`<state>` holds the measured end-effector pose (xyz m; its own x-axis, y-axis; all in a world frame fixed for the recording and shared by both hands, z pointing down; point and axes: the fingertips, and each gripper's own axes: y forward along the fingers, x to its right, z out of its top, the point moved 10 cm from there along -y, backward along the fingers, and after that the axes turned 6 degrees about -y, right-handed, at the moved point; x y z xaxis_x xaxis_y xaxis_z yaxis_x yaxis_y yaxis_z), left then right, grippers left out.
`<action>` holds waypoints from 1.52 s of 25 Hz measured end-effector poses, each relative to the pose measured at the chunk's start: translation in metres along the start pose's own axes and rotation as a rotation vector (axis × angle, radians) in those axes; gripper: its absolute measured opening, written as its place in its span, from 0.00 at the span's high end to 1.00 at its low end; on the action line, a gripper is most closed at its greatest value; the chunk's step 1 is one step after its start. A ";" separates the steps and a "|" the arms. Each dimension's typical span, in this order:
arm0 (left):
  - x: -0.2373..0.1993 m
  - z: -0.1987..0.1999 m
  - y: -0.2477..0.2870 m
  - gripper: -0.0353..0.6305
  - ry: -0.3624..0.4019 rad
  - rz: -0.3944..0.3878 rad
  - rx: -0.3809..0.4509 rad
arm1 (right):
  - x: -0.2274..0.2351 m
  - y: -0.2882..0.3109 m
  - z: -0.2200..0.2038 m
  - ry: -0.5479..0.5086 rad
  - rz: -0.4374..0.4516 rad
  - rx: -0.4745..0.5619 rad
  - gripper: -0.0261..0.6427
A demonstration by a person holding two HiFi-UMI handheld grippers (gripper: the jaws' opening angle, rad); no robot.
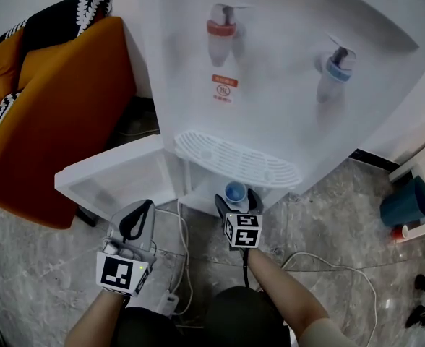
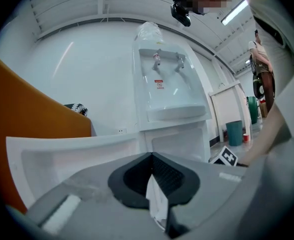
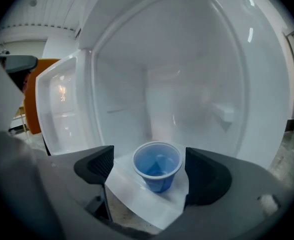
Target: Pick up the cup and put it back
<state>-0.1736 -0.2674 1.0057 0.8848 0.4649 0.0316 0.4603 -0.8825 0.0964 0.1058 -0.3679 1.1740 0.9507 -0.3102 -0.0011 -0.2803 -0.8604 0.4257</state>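
A small blue plastic cup (image 1: 235,191) (image 3: 157,165) stands upright at the front edge of the floor of the water dispenser's lower compartment (image 3: 187,104). My right gripper (image 1: 235,201) (image 3: 149,168) is open, one jaw on each side of the cup with a gap between each pad and the cup wall. My left gripper (image 1: 136,221) (image 2: 152,176) is held low to the left, in front of the open compartment door (image 1: 111,176). Its jaws are shut with nothing between them.
The white dispenser (image 1: 285,78) has a red tap (image 1: 221,29), a blue tap (image 1: 337,67) and a drip tray (image 1: 234,161) above the compartment. An orange sofa (image 1: 61,114) stands at the left. A teal bin (image 1: 406,201) and cables (image 1: 328,262) are on the marble floor.
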 end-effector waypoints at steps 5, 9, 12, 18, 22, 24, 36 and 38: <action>0.001 -0.006 -0.002 0.94 -0.016 -0.013 -0.035 | 0.002 0.017 -0.004 0.032 -0.060 -0.023 0.31; -0.004 -0.006 -0.004 0.94 -0.031 -0.004 -0.007 | 0.005 0.025 -0.009 0.048 -0.077 -0.054 0.38; -0.006 -0.007 -0.006 0.94 -0.042 0.005 -0.009 | 0.005 0.024 -0.010 0.025 -0.067 -0.061 0.41; -0.008 -0.007 -0.008 0.94 -0.037 0.006 -0.006 | 0.003 0.012 -0.009 -0.010 -0.014 -0.050 0.41; -0.010 -0.004 -0.010 0.94 -0.054 0.023 0.006 | -0.003 -0.001 0.001 -0.064 0.067 -0.026 0.41; -0.008 0.001 -0.013 0.94 -0.043 0.023 0.015 | -0.007 -0.010 0.009 -0.076 0.117 -0.019 0.41; 0.010 0.064 -0.045 0.94 0.009 -0.023 -0.026 | -0.042 -0.116 0.108 -0.234 0.300 0.025 0.41; 0.009 0.085 -0.053 0.94 -0.020 -0.015 -0.045 | -0.047 -0.140 0.131 -0.245 0.306 0.042 0.41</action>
<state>-0.1838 -0.2227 0.9164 0.8795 0.4759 0.0104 0.4699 -0.8714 0.1409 0.0834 -0.2858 0.9953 0.7639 -0.6379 -0.0980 -0.5560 -0.7275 0.4020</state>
